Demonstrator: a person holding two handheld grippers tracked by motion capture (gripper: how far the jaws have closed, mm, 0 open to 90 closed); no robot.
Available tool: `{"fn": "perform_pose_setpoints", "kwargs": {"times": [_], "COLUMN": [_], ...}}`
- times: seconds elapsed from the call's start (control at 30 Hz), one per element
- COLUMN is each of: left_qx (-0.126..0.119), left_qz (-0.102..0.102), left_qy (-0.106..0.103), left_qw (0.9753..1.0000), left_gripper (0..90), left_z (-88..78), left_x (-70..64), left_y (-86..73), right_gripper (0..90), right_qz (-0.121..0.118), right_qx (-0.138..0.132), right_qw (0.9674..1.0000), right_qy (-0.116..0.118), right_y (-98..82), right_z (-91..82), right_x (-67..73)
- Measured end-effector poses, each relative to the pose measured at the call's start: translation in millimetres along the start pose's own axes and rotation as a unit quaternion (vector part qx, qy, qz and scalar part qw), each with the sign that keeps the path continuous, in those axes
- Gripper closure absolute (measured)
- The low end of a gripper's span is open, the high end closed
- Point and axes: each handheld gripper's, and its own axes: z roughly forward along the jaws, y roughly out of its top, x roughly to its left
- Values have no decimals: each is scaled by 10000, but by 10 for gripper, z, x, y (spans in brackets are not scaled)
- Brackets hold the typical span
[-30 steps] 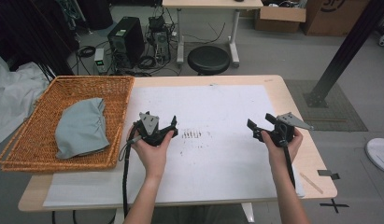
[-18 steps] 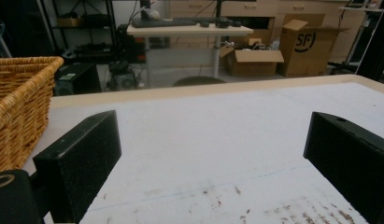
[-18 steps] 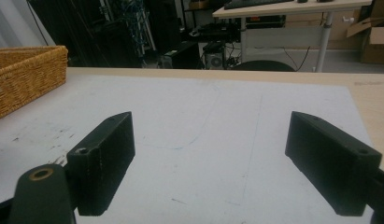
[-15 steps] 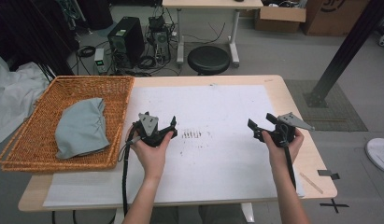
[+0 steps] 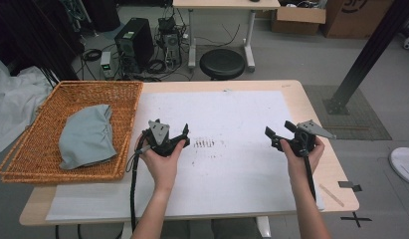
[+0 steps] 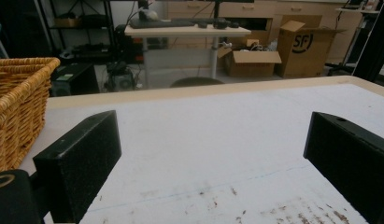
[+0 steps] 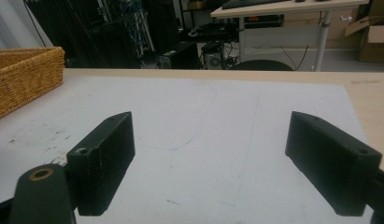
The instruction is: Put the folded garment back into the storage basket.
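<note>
My left gripper [image 5: 168, 131] is held just above the white sheet [image 5: 242, 119], a little left of the table's middle, with its jaws wide apart and nothing between them. In its own view the left gripper [image 6: 213, 140] faces bare sheet. My right gripper [image 5: 280, 130] hovers near the sheet's right side, also open and empty. The right gripper [image 7: 213, 144] looks over faint pen lines on the sheet. A woven basket [image 5: 127, 124] stands at the table's left and holds a folded grey cloth [image 5: 87, 137]. The basket's wall [image 6: 17, 102] lies close beside the left jaw.
Dark smudges [image 5: 204, 144] mark the sheet between the grippers. Beyond the far edge stand a black stool [image 5: 222, 62], a computer tower [image 5: 135, 45] and a second desk [image 5: 227, 4]. A slanted black post [image 5: 363, 57] rises at the right. The basket [image 7: 21, 79] shows far left.
</note>
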Motion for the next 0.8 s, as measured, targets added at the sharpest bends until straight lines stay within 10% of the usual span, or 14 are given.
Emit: {"fn": "perform_pose_setpoints", "kwargs": {"times": [0.8], "left_qx": [0], "left_qz": [-21], "left_qy": [-22], "left_qw": [10000], "left_gripper": [46], "left_z": [-12], "left_x": [-6], "left_y": [11], "right_gripper": [158], "right_qz": [-11], "right_qx": [-4], "right_qw": [10000], "right_qy": [9], "right_y": [1], "right_z": [-6], "right_x": [14]}}
